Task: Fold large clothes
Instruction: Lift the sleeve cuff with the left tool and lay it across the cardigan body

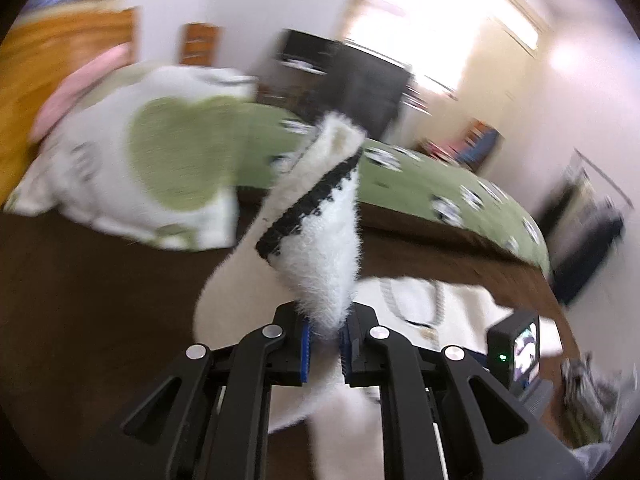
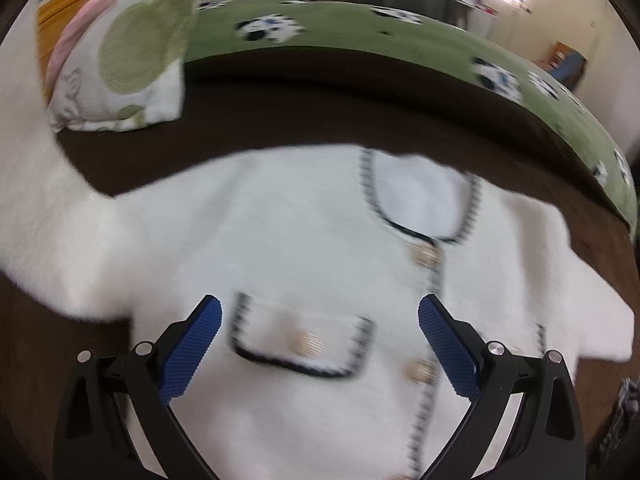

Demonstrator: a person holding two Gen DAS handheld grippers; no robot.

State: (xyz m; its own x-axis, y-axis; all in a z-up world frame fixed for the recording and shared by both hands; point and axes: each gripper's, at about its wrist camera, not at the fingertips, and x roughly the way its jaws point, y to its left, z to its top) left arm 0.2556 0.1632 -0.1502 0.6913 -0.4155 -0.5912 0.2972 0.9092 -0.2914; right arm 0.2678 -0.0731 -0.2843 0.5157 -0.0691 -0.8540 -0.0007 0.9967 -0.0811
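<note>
A fuzzy white cardigan [image 2: 304, 240] with black trim, gold buttons and a chest pocket [image 2: 304, 340] lies face up on a dark brown bed surface [image 2: 280, 112]. My left gripper [image 1: 325, 336] is shut on the black-trimmed cuff of the cardigan's sleeve [image 1: 320, 216] and holds it lifted above the bed. My right gripper [image 2: 320, 344] is open and empty, hovering just above the cardigan's pocket, its blue pads [image 2: 192, 348] on either side of it. The lifted sleeve [image 2: 48, 224] runs off the left edge of the right wrist view.
A white and green pillow [image 2: 124, 56] lies at the bed's far left. A green panda-print blanket [image 2: 360, 36] runs along the far side. A dark cabinet [image 1: 360, 80] and a bright window stand behind. The right gripper's camera [image 1: 516, 348] shows at lower right of the left view.
</note>
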